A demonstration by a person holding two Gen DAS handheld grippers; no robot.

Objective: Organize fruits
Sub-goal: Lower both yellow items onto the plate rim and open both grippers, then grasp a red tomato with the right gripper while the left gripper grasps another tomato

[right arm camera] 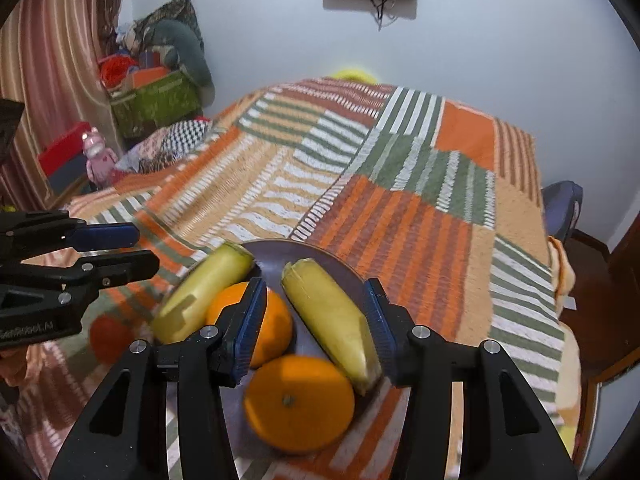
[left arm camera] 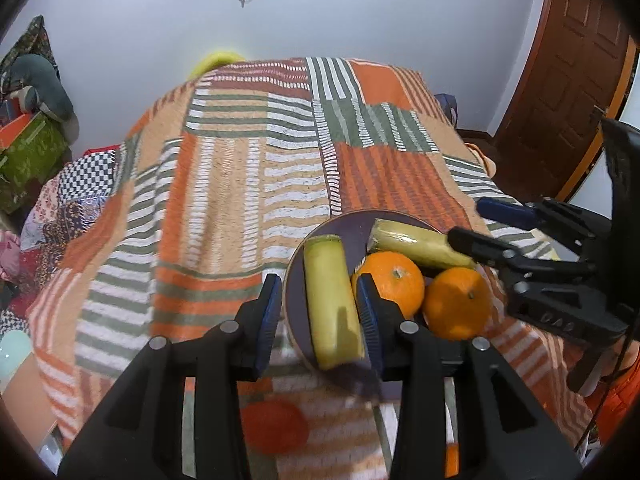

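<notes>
A dark round plate (left arm camera: 352,232) (right arm camera: 276,264) sits on a striped patchwork blanket. It holds two pale yellow banana-like pieces and two oranges (left arm camera: 390,282) (right arm camera: 298,404). My left gripper (left arm camera: 320,308) is open and straddles the left yellow piece (left arm camera: 330,296) (right arm camera: 204,292), with a gap at its left pad. My right gripper (right arm camera: 314,320) is open around the other yellow piece (right arm camera: 328,316) (left arm camera: 416,246), which lies on the plate. Each gripper also shows in the other's view: the right gripper (left arm camera: 466,220) and the left gripper (right arm camera: 116,252). A red-orange round fruit (left arm camera: 276,426) (right arm camera: 108,338) lies on the blanket near the plate.
The blanket (left arm camera: 240,184) (right arm camera: 400,220) stretches far beyond the plate. A green box (right arm camera: 156,104) with piled clothes stands at the far left by a curtain. A wooden door (left arm camera: 572,80) is on the right. Something yellow (right arm camera: 352,72) peeks over the blanket's far edge.
</notes>
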